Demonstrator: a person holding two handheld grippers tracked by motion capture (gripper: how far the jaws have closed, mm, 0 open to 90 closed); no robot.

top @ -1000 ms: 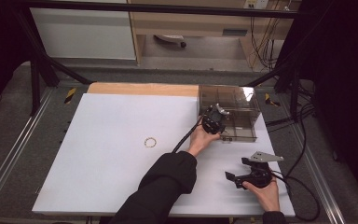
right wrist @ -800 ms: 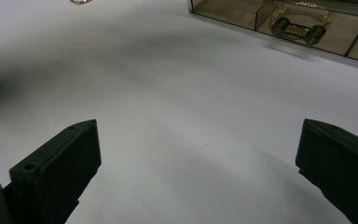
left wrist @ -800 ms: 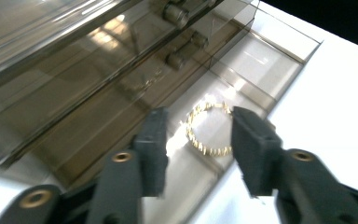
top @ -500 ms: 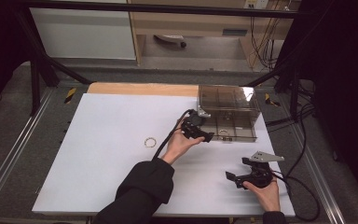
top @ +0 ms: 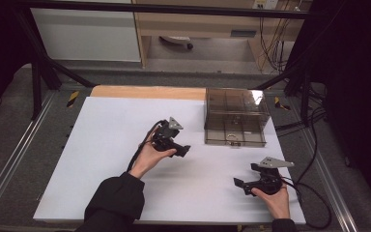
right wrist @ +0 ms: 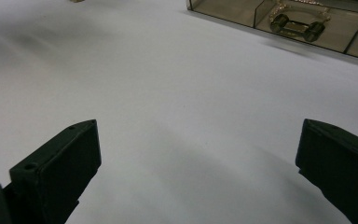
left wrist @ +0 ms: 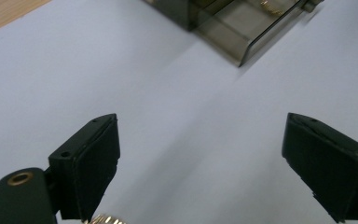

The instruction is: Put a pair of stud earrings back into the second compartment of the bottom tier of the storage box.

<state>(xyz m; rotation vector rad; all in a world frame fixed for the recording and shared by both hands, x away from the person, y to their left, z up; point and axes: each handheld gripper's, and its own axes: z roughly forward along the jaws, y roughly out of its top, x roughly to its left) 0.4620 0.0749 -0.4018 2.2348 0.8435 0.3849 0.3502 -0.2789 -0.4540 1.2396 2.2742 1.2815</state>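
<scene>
A white table (top: 101, 159) with a wooden strip (top: 147, 92) along its far edge, at twelve o'clock. A smoky clear compartment box (top: 235, 117) sits on it toward one o'clock. A small gold ring (left wrist: 103, 219) lies on the white near the middle.

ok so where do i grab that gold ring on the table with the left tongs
Pinch across its thin rim, coming straight down: the gold ring seems to lie flat on the white table, leaving no side to get under. The left tongs stand open right by it. Only its edge shows, so that's a judgement.
</scene>
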